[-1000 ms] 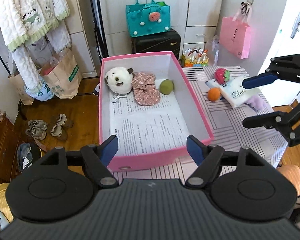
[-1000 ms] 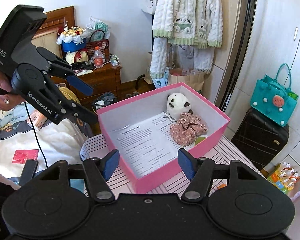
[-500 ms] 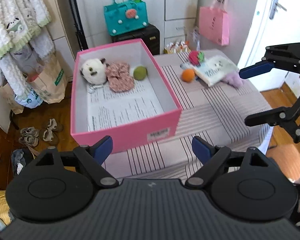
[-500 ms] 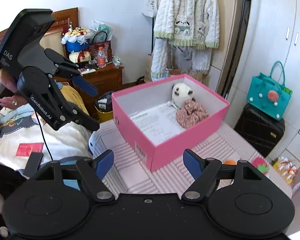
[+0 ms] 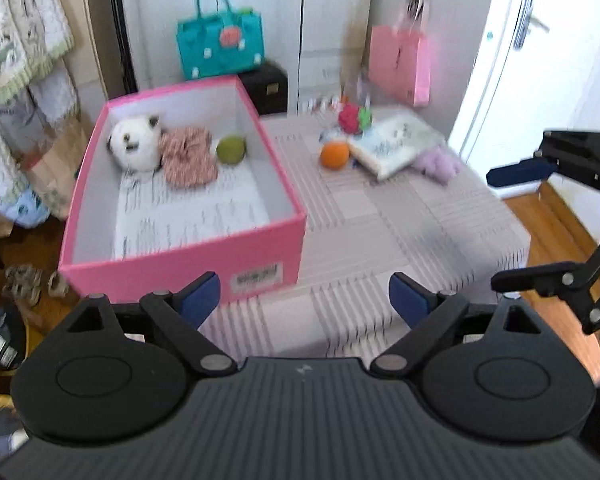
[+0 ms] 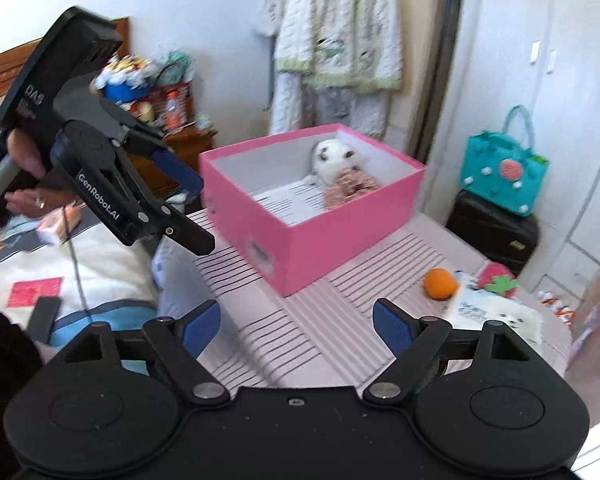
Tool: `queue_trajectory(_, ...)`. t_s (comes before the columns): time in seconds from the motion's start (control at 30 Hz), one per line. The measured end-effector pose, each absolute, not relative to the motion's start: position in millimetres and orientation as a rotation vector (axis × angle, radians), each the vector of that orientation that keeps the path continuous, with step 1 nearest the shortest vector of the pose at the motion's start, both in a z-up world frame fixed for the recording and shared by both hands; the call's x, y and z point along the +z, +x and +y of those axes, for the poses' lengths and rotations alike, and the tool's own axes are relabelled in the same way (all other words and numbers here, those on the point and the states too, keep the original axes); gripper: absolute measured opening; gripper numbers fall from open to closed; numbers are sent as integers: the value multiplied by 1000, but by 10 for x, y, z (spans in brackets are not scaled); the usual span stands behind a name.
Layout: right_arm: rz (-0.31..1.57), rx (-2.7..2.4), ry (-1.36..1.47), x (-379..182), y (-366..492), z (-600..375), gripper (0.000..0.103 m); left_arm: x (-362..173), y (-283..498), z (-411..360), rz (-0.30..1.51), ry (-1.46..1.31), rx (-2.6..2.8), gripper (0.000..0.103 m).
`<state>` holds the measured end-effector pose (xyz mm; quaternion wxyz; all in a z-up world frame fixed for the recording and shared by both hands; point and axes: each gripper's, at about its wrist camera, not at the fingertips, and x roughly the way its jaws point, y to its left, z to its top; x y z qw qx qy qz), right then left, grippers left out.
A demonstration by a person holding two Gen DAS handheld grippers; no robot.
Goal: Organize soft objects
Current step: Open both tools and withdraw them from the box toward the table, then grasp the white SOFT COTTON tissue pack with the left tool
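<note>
While both jaws are opening and empty, aim the right gripper [image 6: 297,326] squarely over the orange ball [image 6: 440,284], then carry it to the pink box [image 5: 188,256]; left gripper [image 5: 304,298] stays clear.

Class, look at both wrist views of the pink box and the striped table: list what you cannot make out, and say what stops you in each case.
- Label on the pink box, left wrist view: print smeared by motion blur.
- Green ball, right wrist view: hidden behind the box wall.
- Purple soft item, left wrist view: blurred and partly under the white book; kind unclear.
- Right tool, left wrist view: cut off by the right edge.
</note>
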<state>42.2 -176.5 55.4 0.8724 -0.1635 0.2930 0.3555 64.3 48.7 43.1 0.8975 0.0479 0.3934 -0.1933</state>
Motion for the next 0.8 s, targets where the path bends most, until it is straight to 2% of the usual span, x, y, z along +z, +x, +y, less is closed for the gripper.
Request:
queue_trajectory(0.3,499,599,-247,260,577,-2129,89,149,708,198,615,36,-384,92)
queue_trajectory(0.47,435,547,-161,152,797,-2425,89,66,831,21,587,-65,-385,92)
queue_trajectory(0.67,453,466,-121,86,1196,-2738,89,100,925,-425,521,-65,-450,90)
queue_trajectory(0.8,503,399,-29,28,1535,-2965,89,5,1195,-793,544,-41,-462,88)
